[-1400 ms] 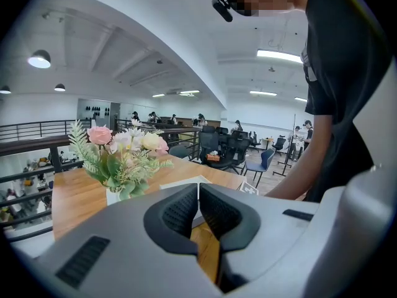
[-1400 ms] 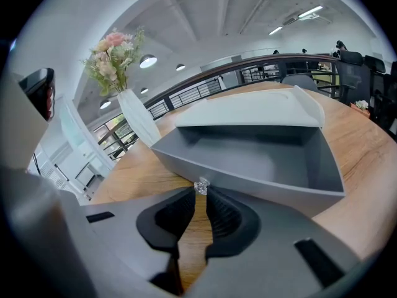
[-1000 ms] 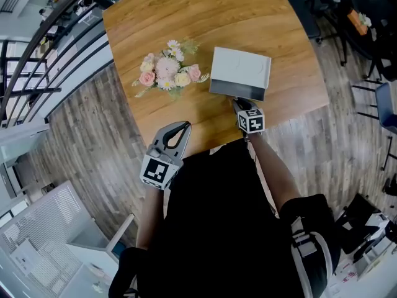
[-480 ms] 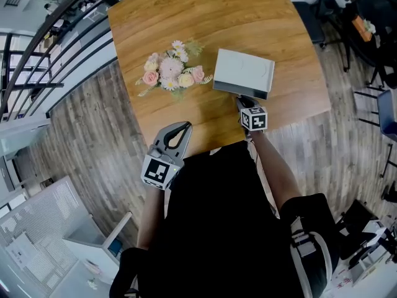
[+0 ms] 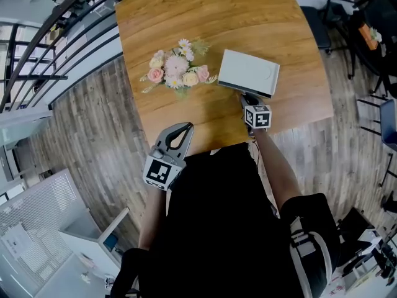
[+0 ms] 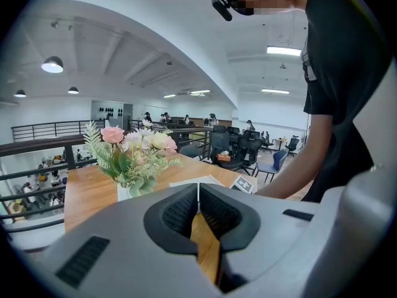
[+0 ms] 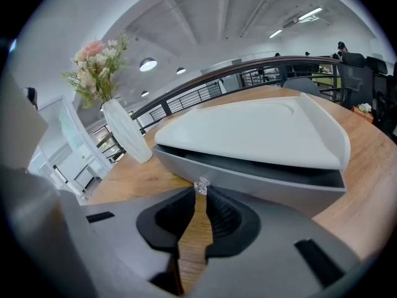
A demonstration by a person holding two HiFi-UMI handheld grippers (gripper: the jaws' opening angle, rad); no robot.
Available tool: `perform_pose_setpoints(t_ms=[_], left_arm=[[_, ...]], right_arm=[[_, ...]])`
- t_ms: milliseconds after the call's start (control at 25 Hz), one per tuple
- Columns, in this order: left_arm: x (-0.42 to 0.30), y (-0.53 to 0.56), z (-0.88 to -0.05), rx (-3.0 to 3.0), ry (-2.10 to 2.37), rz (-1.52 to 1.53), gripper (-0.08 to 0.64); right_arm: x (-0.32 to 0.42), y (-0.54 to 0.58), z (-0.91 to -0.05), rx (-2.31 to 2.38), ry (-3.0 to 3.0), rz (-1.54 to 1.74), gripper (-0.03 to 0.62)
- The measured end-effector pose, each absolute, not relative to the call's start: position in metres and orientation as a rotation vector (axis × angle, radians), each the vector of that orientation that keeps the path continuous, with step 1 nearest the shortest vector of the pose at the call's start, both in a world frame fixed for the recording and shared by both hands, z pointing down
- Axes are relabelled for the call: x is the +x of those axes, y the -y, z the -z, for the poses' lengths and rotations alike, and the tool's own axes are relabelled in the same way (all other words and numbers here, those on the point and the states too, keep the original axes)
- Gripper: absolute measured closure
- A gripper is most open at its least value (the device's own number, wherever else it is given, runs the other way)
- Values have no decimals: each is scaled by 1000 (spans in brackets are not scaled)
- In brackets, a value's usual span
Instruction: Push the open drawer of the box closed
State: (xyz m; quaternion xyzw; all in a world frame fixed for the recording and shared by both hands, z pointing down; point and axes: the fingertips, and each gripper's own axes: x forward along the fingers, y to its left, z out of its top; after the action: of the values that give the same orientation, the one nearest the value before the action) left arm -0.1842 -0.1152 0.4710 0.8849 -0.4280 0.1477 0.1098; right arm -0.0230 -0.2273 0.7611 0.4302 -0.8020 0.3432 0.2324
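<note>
- Two grippers are seen with their jaws pressed together and nothing held. The right gripper is set against the front of the grey drawer. The left gripper is parked low at the near edge of the wooden table.
- The closed jaws on the right are judged deliberate. One blunt tip is made for pushing, and no grasp is needed for this task.
- The clear knob is met right at the right gripper's tips. It appears touched but is not clamped between the jaws.
- The drawer is housed in the white box, which is placed at the table's right side, near the flower vase but apart from it.
- A dark gap is noted under the box's lid in the right gripper view, and the drawer front is seen a little proud of it. The push is judged nearly done but not finished.
- The box is not braced by the left gripper, which is kept well clear. A risk is noted that the box may slide instead of the drawer closing.
- Compared with a second ago, less of the grey drawer strip is shown at the box's near side in the head view, and the right gripper is found closer to the box.
- The left gripper is unchanged in place and state.
- Box and flowers are shifted together in frame, so camera motion is assumed. Whether the box itself slid cannot be told.
</note>
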Motion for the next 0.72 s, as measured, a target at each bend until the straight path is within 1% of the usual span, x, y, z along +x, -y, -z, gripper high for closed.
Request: perform_pose_setpoints(t_ms=[520,720], left_arm=[[-179,113,-471,2559,1285,-492,532],[-175,113,-470,2565,1304,-459,531]], right_arm=[[-20,242,-759,1167,2219,-938,520],[-19,241,-760,1150,2223,-934,521]])
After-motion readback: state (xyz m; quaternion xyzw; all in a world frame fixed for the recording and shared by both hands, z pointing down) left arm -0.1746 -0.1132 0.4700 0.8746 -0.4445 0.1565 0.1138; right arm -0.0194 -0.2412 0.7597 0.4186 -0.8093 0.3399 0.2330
